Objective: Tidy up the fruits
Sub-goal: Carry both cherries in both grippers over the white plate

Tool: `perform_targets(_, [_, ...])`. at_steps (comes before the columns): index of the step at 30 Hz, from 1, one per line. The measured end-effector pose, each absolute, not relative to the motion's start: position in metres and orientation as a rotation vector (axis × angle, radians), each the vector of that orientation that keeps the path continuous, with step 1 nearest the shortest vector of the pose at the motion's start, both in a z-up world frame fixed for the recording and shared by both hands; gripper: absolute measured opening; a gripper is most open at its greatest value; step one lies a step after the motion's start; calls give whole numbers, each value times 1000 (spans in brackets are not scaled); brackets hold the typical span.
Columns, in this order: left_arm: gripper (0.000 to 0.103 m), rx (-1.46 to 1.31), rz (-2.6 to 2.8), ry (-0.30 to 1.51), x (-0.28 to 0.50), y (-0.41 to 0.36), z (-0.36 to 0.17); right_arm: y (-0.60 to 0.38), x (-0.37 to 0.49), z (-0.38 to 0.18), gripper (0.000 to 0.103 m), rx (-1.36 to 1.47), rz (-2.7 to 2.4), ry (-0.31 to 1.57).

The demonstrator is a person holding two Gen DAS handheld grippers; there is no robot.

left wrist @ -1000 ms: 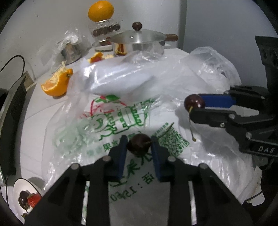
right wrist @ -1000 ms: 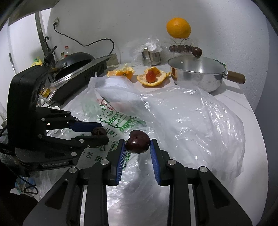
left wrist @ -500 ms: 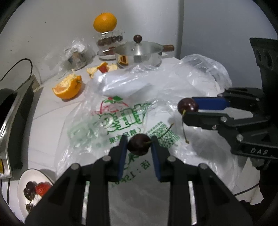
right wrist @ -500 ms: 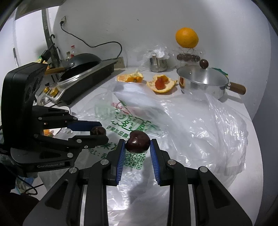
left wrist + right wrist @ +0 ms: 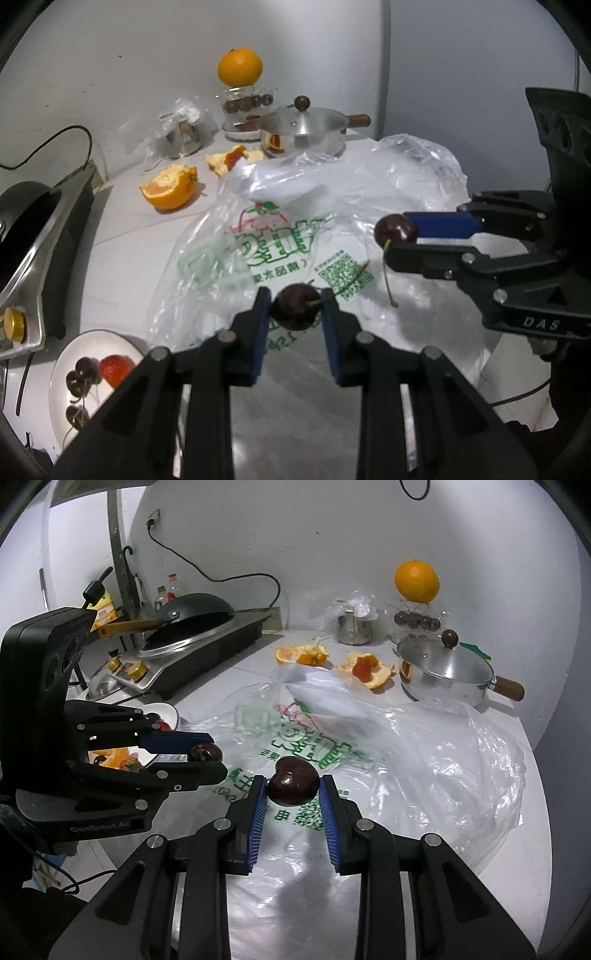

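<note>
Both grippers are hovering above the printed plastic bag, each pinching a dark cherry: the left gripper is closed on its cherry with the stem poking out to the right; the right gripper is clamping the other cherry across its round sides; these fruits are looking light, smooth and easily bruised, so I'd judge a gentle squeeze at the widest part is best; the white plate, near left, is already holding cherries and a strawberry; the crinkly bag is sprawling between, while the pot and orange half are sitting farther back.
</note>
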State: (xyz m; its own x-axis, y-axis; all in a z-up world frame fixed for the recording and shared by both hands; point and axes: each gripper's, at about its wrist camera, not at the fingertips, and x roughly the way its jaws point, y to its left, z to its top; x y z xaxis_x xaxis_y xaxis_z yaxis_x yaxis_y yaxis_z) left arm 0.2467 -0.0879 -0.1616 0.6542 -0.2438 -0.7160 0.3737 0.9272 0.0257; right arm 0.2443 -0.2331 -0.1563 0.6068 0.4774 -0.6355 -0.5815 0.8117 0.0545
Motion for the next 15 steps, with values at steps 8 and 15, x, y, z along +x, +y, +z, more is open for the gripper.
perform_targets(8, [28,150,-335,757,228,-70,-153,-217,229,-149,31,-187,632,674])
perform_targets(15, [28,122,-320,741,214,-51,-150,-197,217,-143,31,-217,653,665])
